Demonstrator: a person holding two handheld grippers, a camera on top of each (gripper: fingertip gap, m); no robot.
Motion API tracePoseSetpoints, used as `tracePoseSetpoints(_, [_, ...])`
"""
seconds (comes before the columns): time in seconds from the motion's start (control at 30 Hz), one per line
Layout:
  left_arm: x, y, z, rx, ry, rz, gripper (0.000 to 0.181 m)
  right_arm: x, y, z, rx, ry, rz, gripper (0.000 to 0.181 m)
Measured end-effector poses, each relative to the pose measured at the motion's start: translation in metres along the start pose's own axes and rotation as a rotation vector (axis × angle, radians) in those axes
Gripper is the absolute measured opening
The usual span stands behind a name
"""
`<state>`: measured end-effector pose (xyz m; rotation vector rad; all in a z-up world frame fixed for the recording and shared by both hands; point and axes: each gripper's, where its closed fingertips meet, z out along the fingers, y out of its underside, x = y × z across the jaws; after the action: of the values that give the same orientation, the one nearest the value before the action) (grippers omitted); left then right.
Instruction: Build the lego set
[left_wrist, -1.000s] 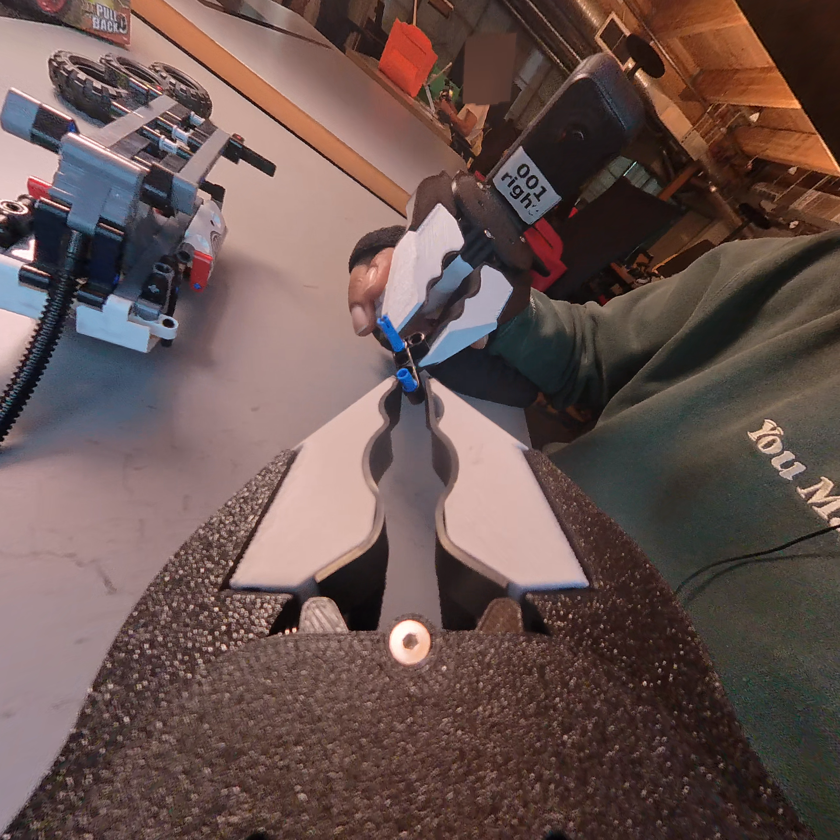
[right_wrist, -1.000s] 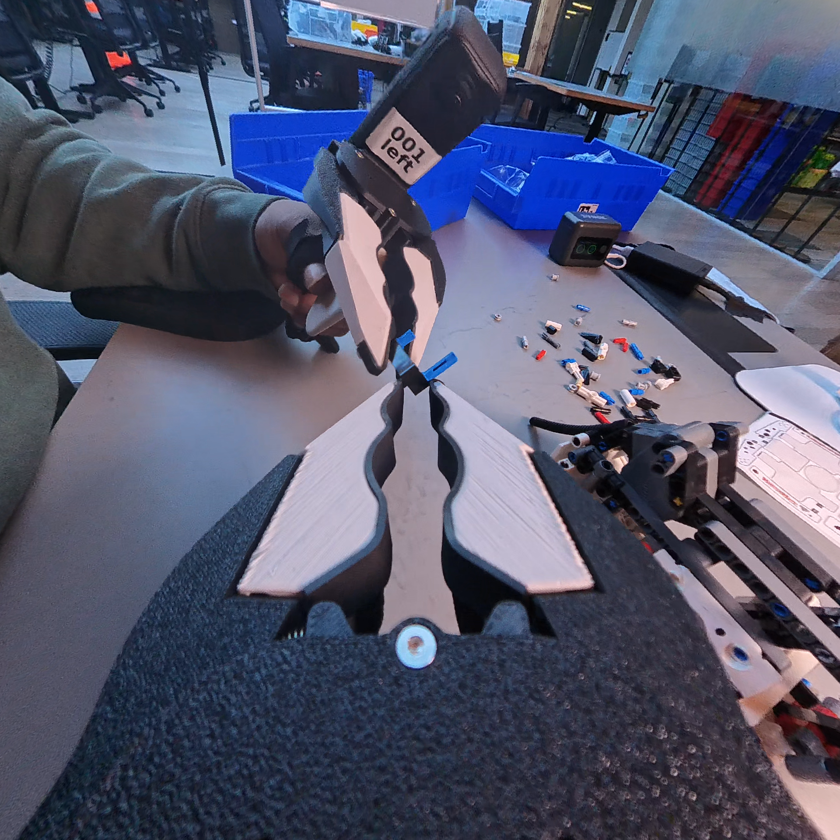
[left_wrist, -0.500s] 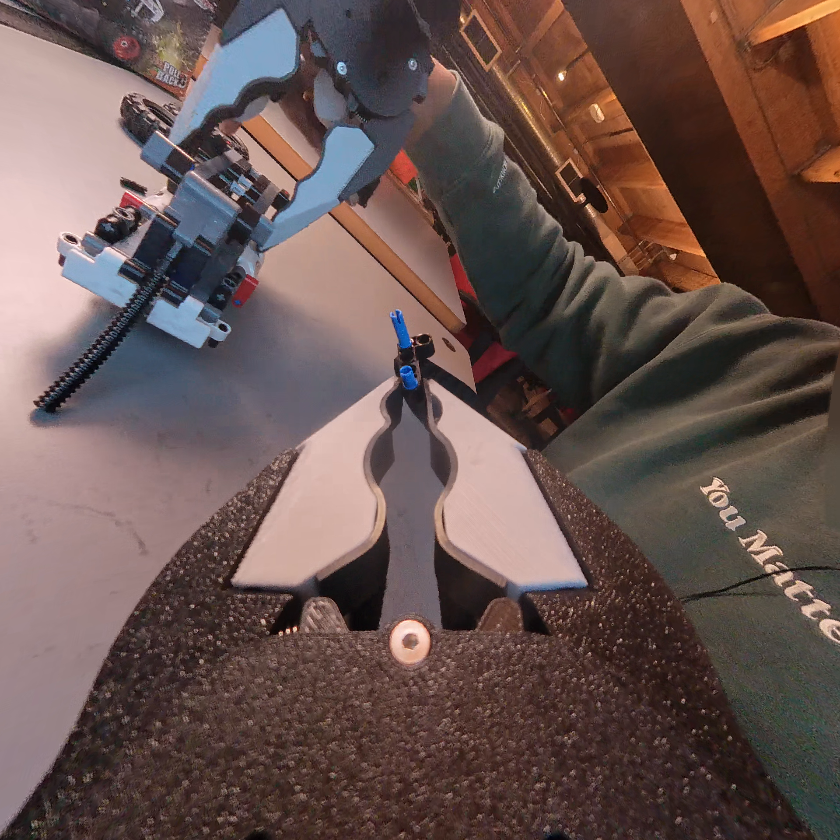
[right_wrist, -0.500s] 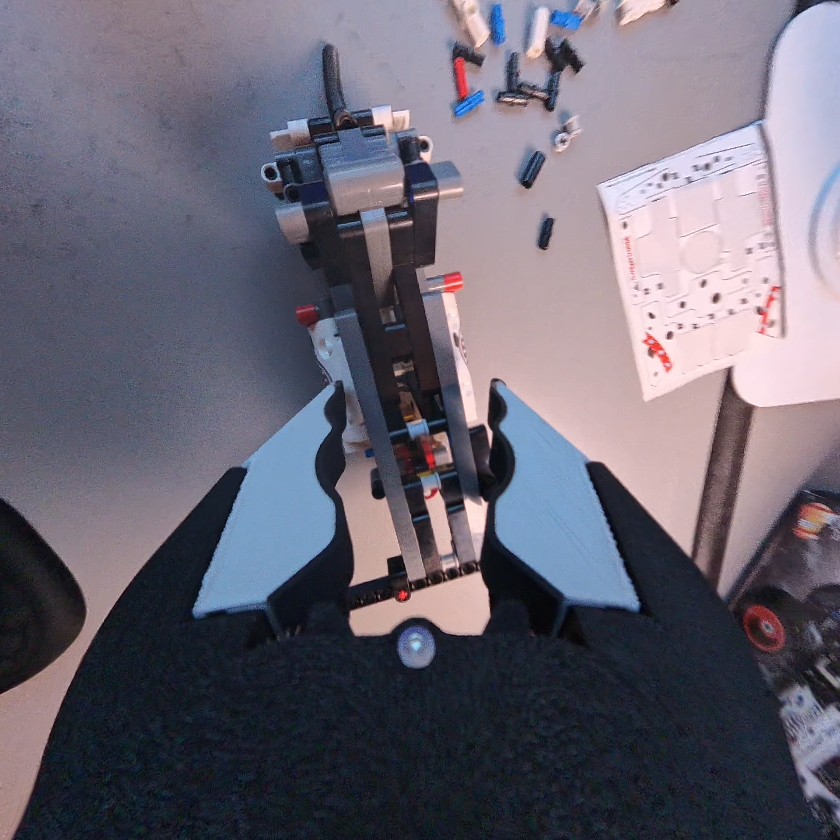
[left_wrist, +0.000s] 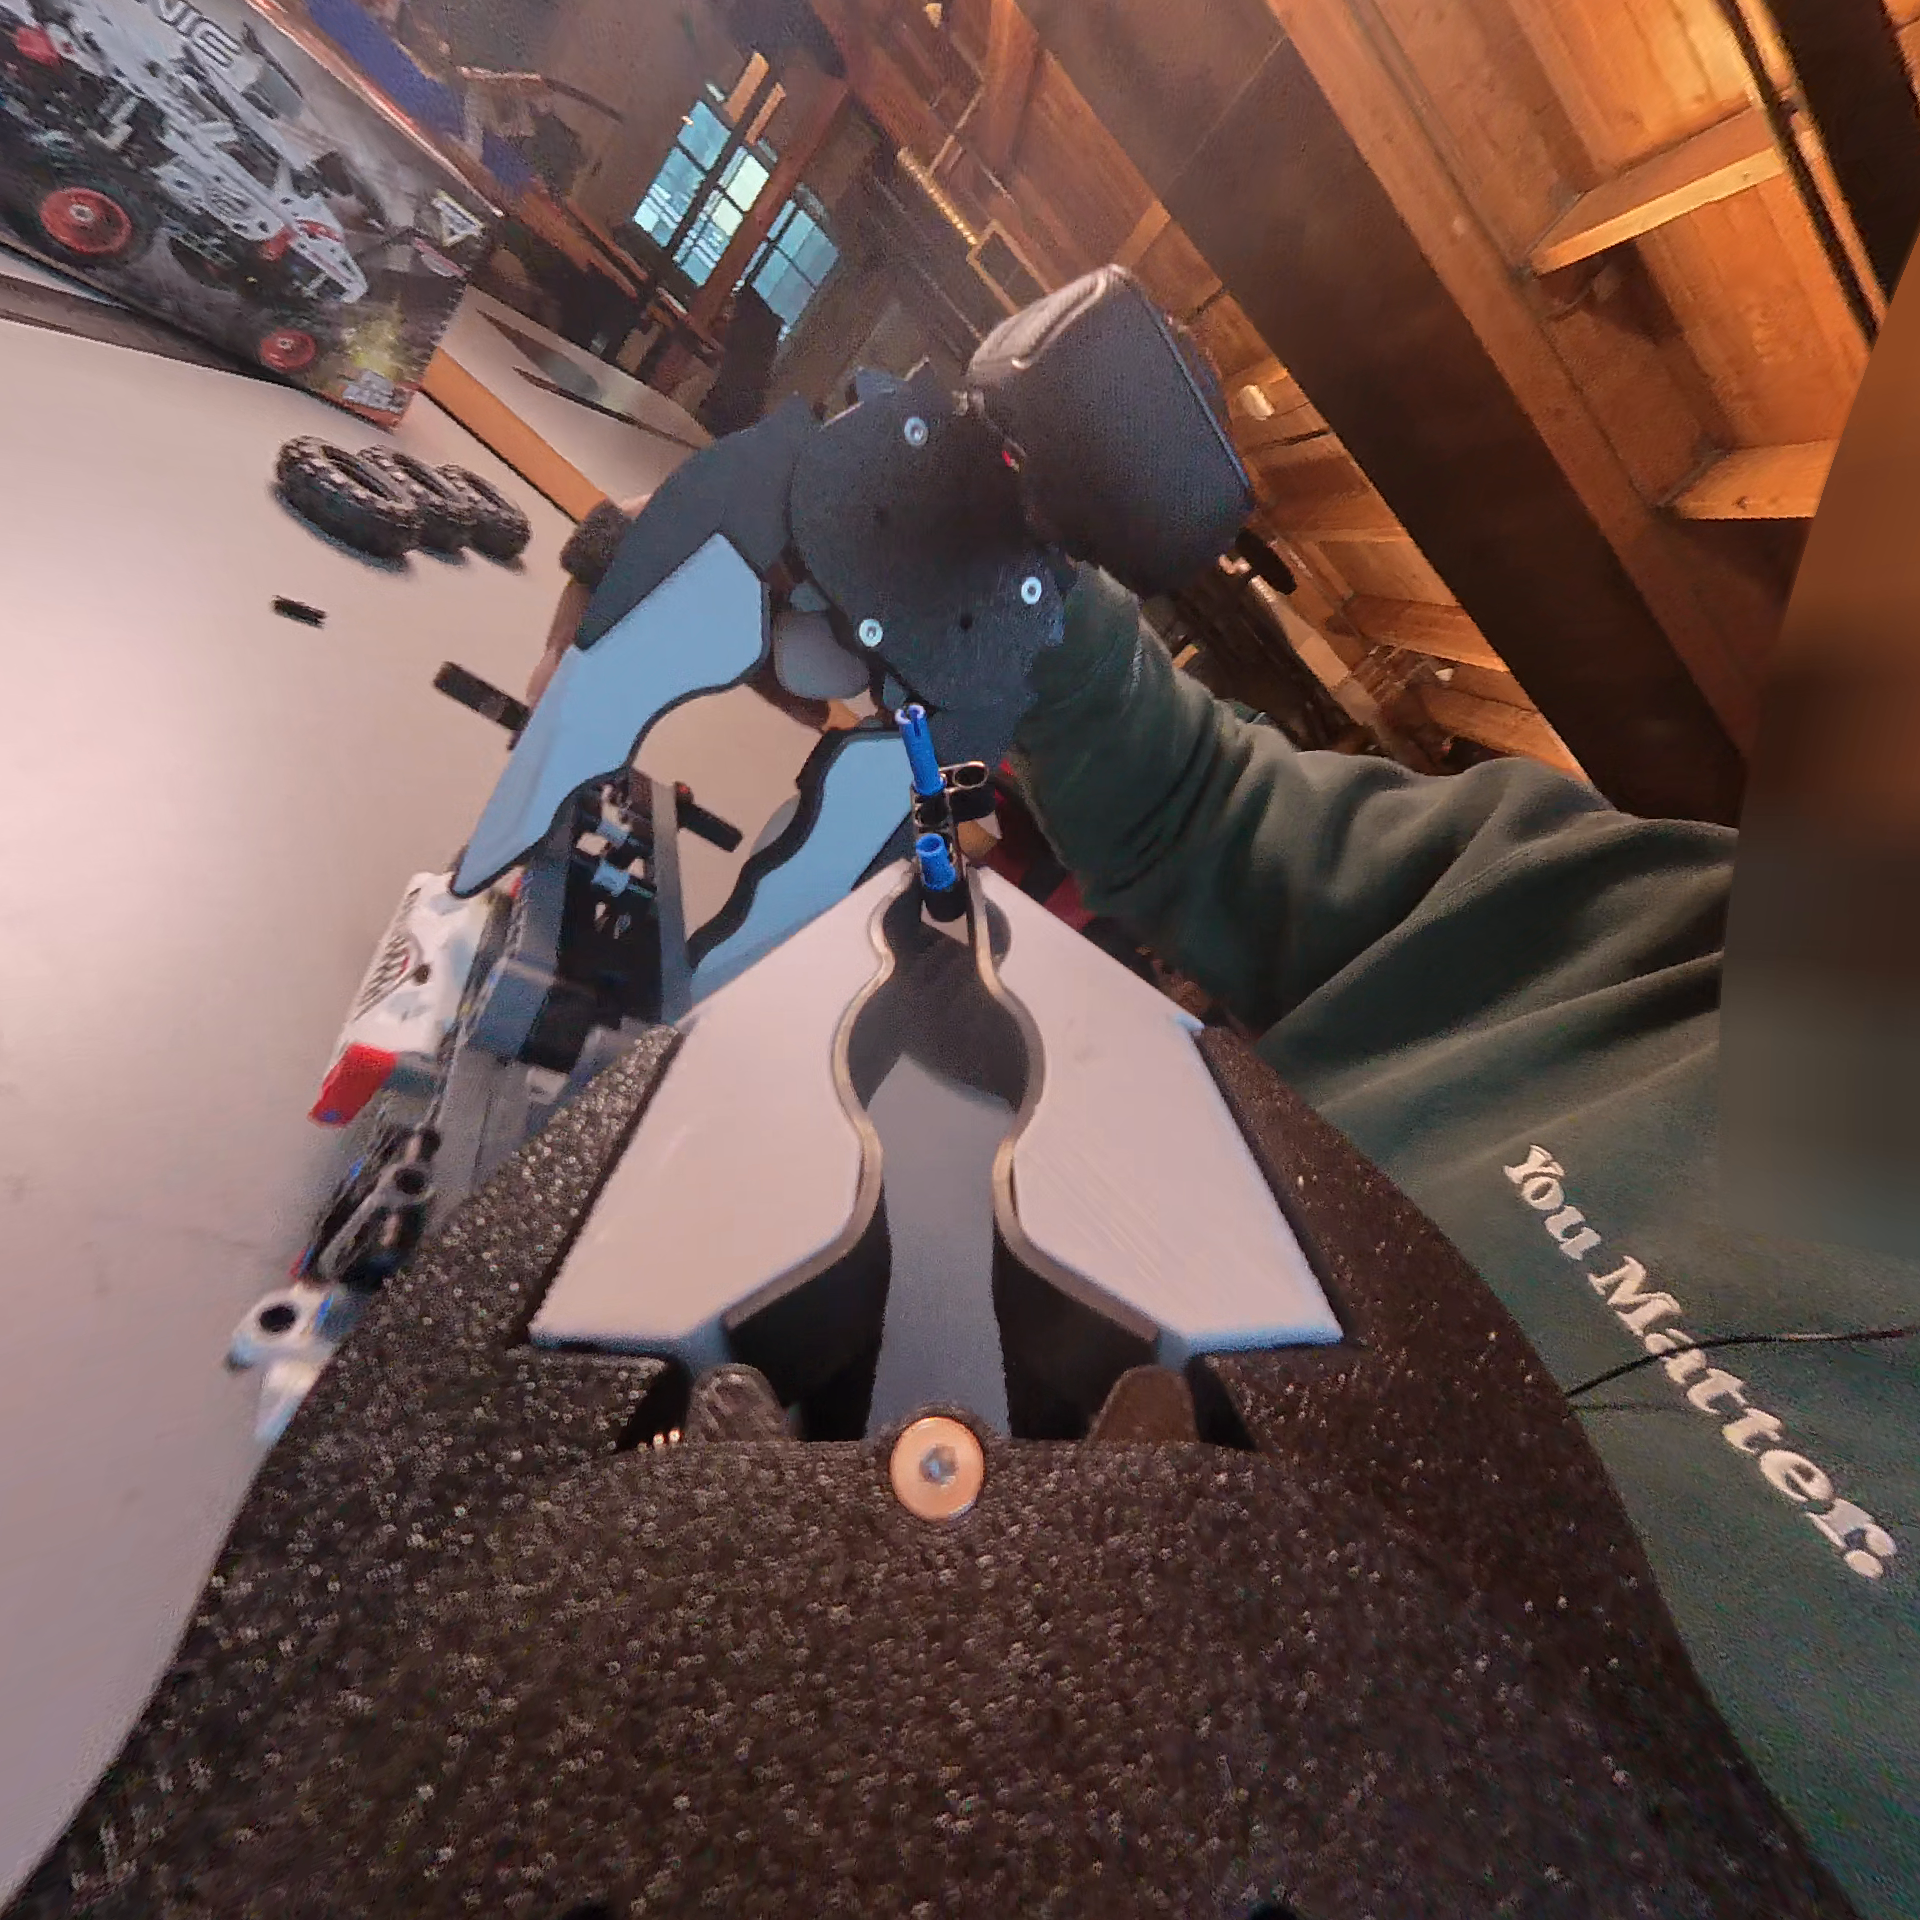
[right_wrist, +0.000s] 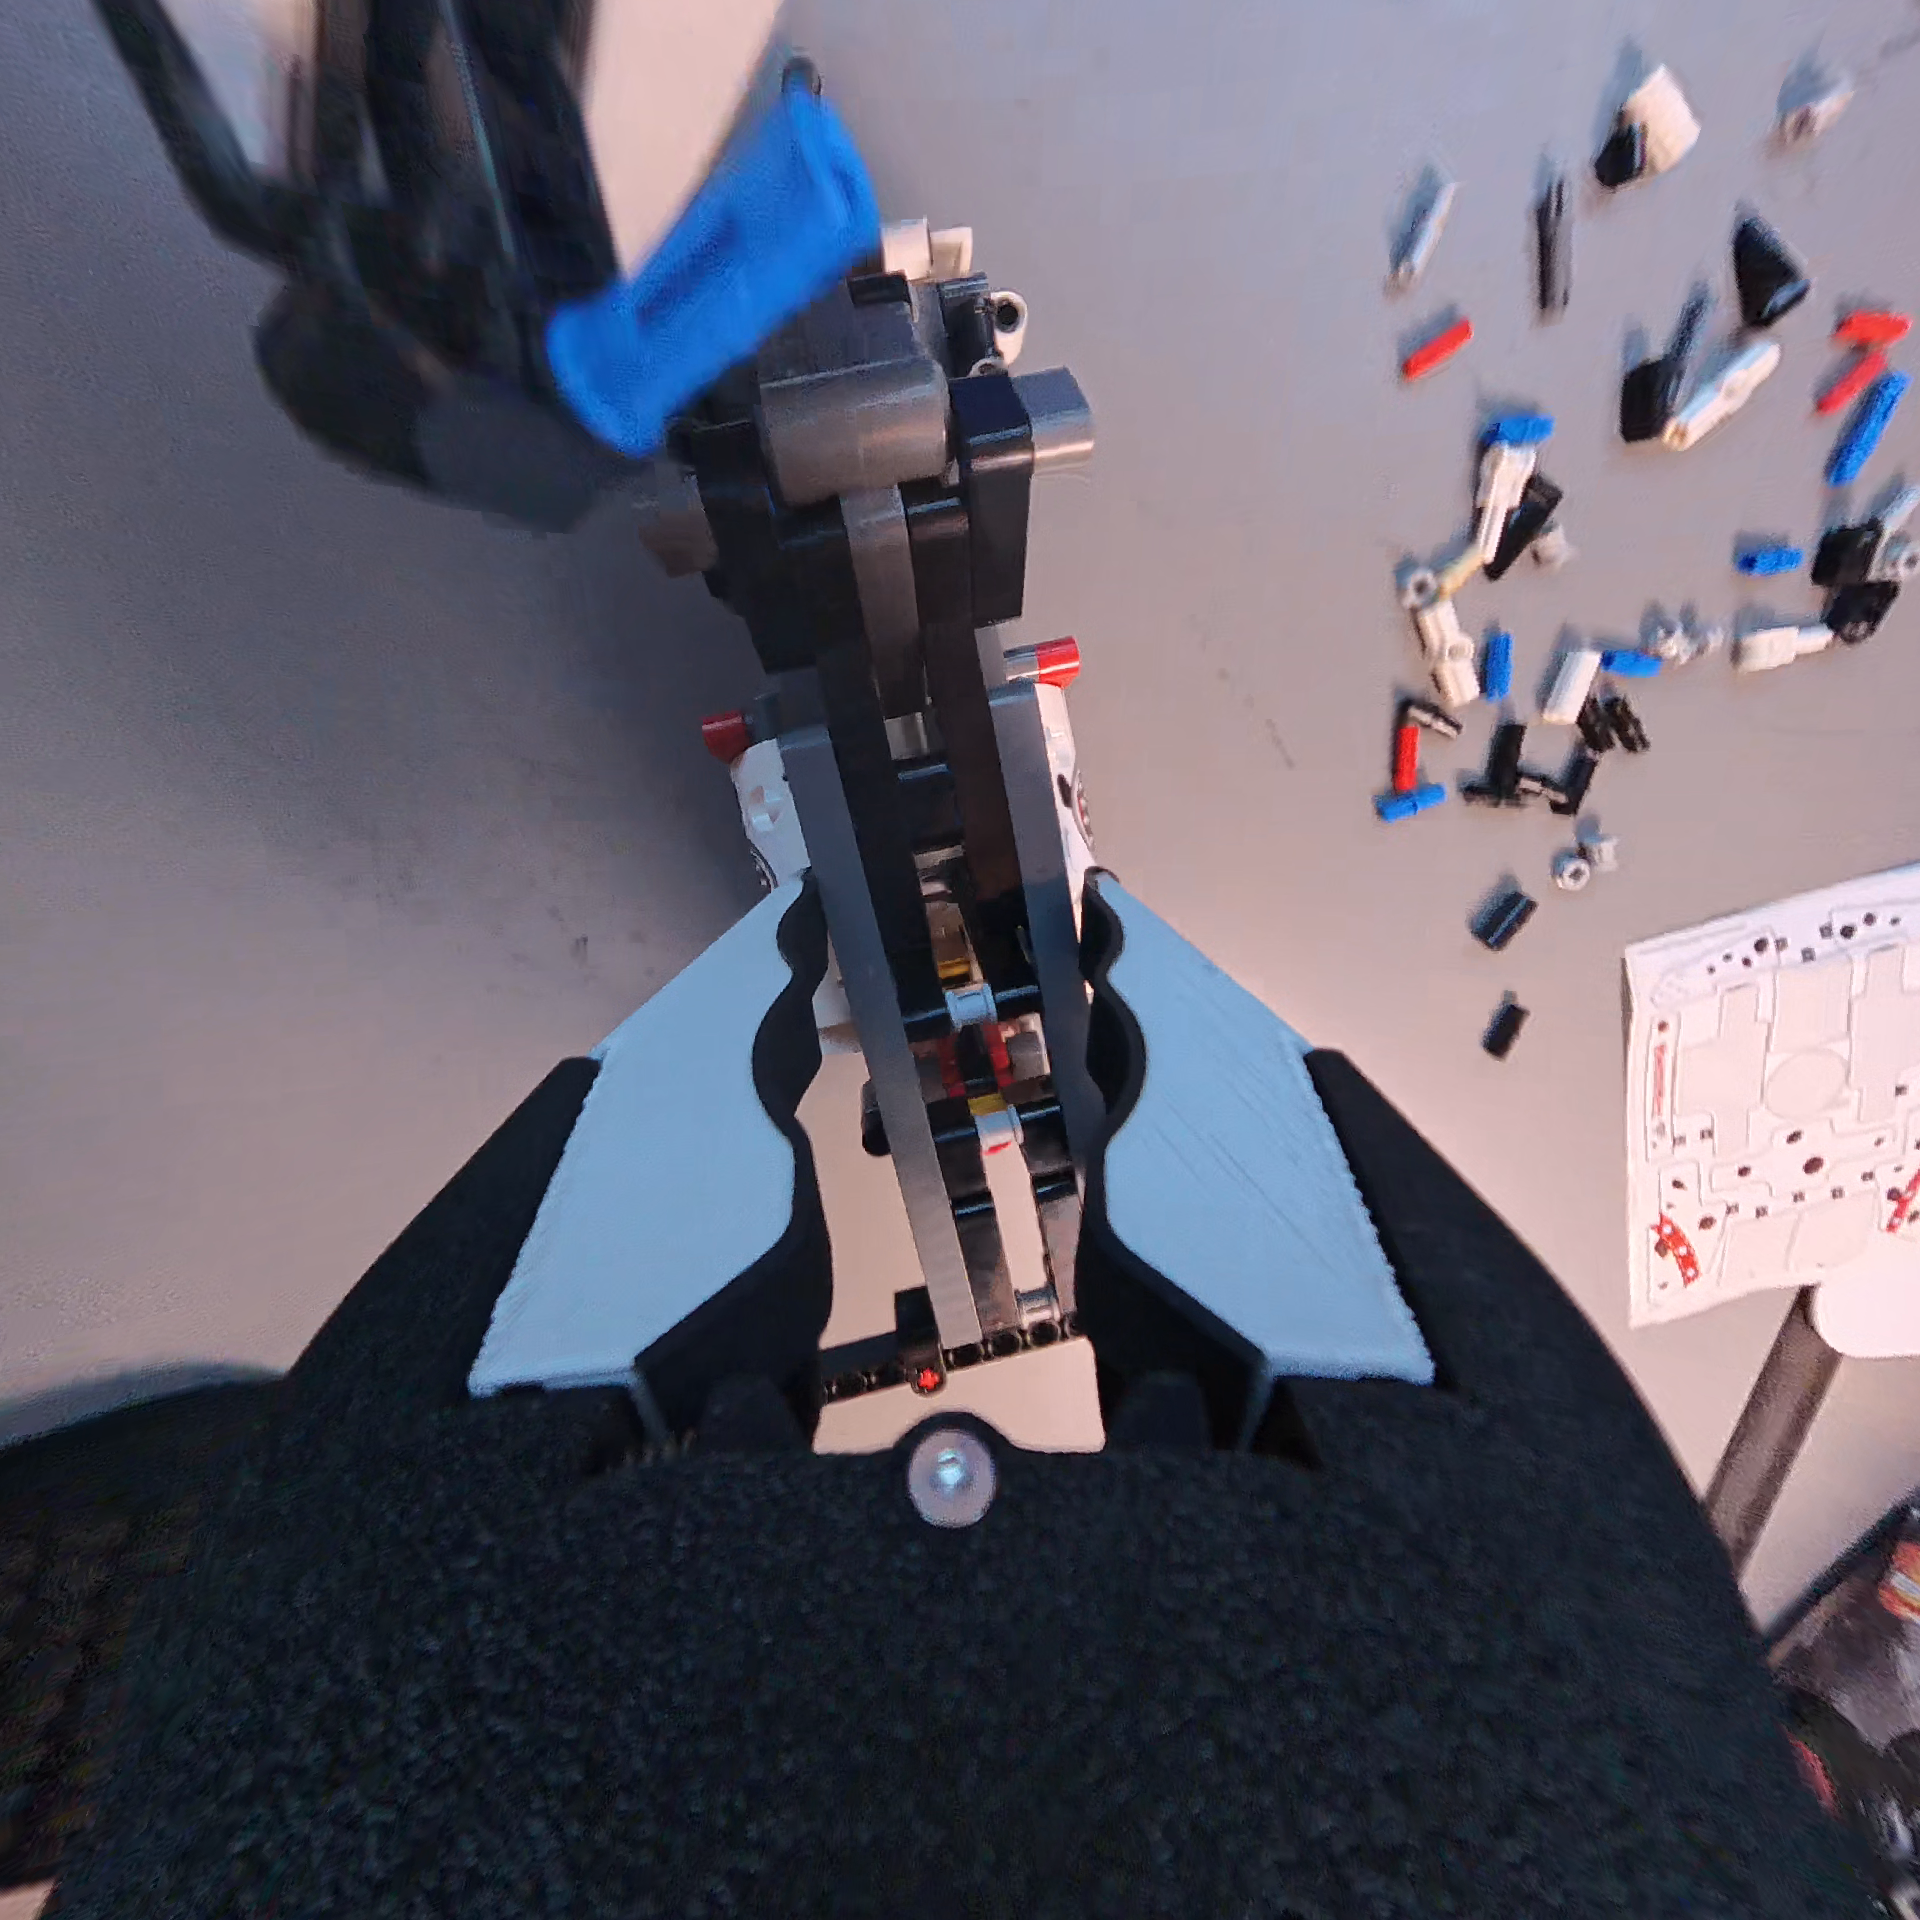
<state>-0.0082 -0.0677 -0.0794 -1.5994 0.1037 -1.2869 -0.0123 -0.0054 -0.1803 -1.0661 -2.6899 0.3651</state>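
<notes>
The partly built lego chassis (right_wrist: 935, 665), black and grey with white side panels, lies on the grey table (right_wrist: 260, 831). My right gripper (right_wrist: 948, 914) straddles its rear, with both fingers pressed against the grey side beams. It also shows in the left wrist view (left_wrist: 665, 831), above the chassis (left_wrist: 582, 935). My left gripper (left_wrist: 940, 896) is shut on a small black connector with blue pins (left_wrist: 933, 821), held in the air near the right gripper. In the right wrist view that piece (right_wrist: 717, 281) is a blurred blue and black shape over the chassis front.
Several loose small lego pieces (right_wrist: 1610, 623) lie right of the chassis. A white sticker sheet (right_wrist: 1787, 1101) lies nearer on the right. Three black tyres (left_wrist: 405, 509) and the set's box (left_wrist: 208, 239) sit farther back. A person's green sleeve (left_wrist: 1351, 935) is on the right. The left gripper's tips are roughly 12 cm from the right gripper's.
My right gripper let go of the connector, swung over the chassis and closed on its side beams. My left gripper carried the connector toward the chassis front.
</notes>
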Motion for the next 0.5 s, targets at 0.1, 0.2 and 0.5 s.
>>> tracePoseSetpoints(0.1, [0.010, 0.000, 0.001, 0.003, 0.060, -0.029, 0.007, -0.010, -0.022, -0.002, 0.100, 0.050, 0.000, 0.054])
tracePoseSetpoints(0.2, [0.016, 0.001, 0.000, -0.003, 0.095, -0.066, 0.007, -0.008, -0.037, -0.035, 0.294, 0.171, -0.037, 0.055])
tracePoseSetpoints(0.5, [0.020, 0.018, 0.028, -0.141, 0.054, -0.121, 0.007, -0.056, -0.049, -0.108, 0.576, 0.654, -0.364, 0.018])
